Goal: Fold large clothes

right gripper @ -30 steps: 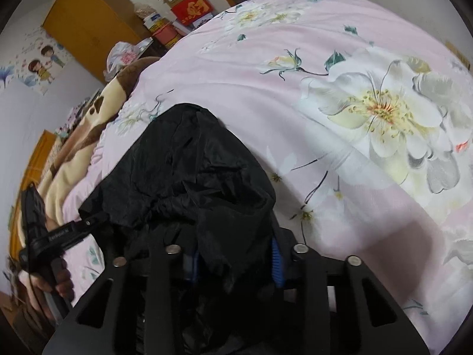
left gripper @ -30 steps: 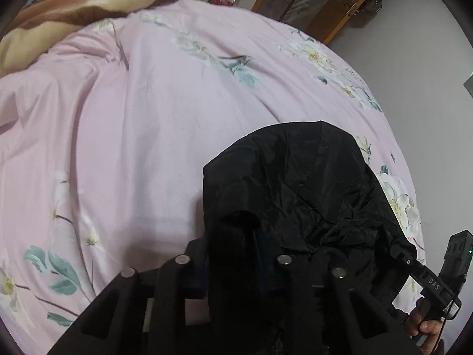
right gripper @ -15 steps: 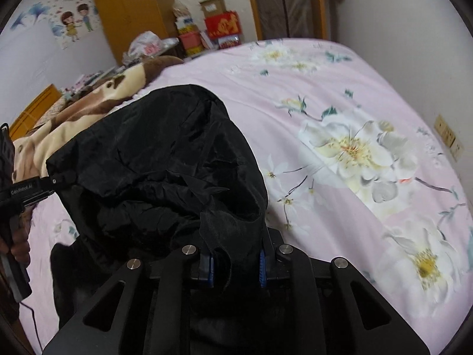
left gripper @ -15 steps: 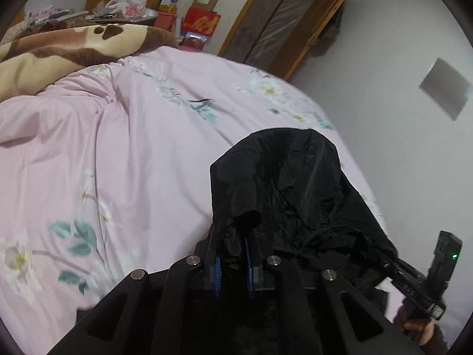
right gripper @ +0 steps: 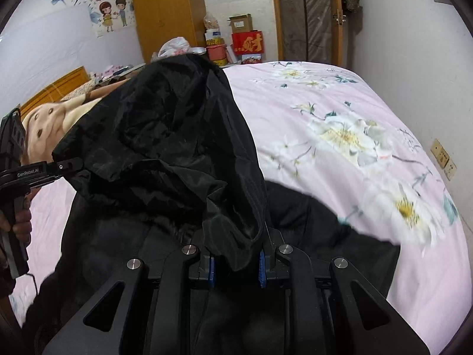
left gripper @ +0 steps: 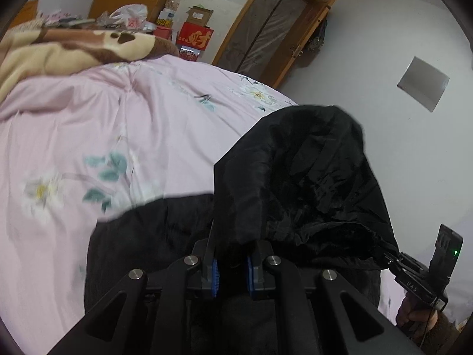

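Black garment (left gripper: pixel 301 177) now higher off pink floral bedspread (left gripper: pixel 88 124), both jaws pinching it.

**Pink floral bed, blanket at the head**

The bed (right gripper: pixel 340 94) wears a pale pink sheet (left gripper: pixel 88 124) printed with white flowers and teal leaves. A tan and brown blanket (left gripper: pixel 68 47) lies bunched at its far end. The lower part of a black garment (right gripper: pixel 319 222) rests on the sheet (its upper part is lifted clear).

The jacket (left gripper: pixel 310 177) hangs up off the bed (left gripper: pixel 88 136) between my left hand-held gripper (left gripper: pixel 230 269) and my right hand-held gripper (right gripper: pixel 235 263); behind lies the blanket (left gripper: pixel 74 47), boxes (right gripper: pixel 246 41) beyond.
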`<state>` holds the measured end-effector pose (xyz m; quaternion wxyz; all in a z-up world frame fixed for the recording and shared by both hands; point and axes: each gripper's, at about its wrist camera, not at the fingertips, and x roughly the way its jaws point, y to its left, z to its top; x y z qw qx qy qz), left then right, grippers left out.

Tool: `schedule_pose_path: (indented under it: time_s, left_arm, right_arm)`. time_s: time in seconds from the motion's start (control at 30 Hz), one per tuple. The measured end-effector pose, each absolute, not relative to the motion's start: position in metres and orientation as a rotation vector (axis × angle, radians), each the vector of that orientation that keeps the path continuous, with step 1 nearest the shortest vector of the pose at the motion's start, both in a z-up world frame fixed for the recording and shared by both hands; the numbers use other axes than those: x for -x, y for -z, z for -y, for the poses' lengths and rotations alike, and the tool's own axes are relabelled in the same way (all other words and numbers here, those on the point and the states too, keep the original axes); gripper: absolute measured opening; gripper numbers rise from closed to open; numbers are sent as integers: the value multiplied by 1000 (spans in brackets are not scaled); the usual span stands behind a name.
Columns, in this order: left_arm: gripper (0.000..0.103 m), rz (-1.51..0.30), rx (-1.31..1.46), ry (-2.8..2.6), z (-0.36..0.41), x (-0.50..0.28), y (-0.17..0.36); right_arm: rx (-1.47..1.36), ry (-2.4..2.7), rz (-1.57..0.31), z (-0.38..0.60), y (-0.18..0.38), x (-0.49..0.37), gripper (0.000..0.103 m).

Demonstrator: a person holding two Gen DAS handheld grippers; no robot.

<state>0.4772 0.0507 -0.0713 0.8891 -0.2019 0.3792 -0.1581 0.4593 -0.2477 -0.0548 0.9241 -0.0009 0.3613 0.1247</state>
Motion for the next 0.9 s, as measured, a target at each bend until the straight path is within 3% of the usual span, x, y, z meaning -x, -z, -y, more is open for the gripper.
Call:
schedule_pose_path:
  time_s: [0.27,0.4,0.9]
  left_arm:
    - [16,-861,539,293,-64,-447,94]
    - [27,-865,530,281,-73,-432,92]
    - [27,-882,631,214,-127,-393,100]
  right_arm:
    - [-52,-247,-797,255,71,-444,21]
    - [-84,-213,-827,261,75,-444,21]
    - [-223,-139,-832,282,86,-401,21]
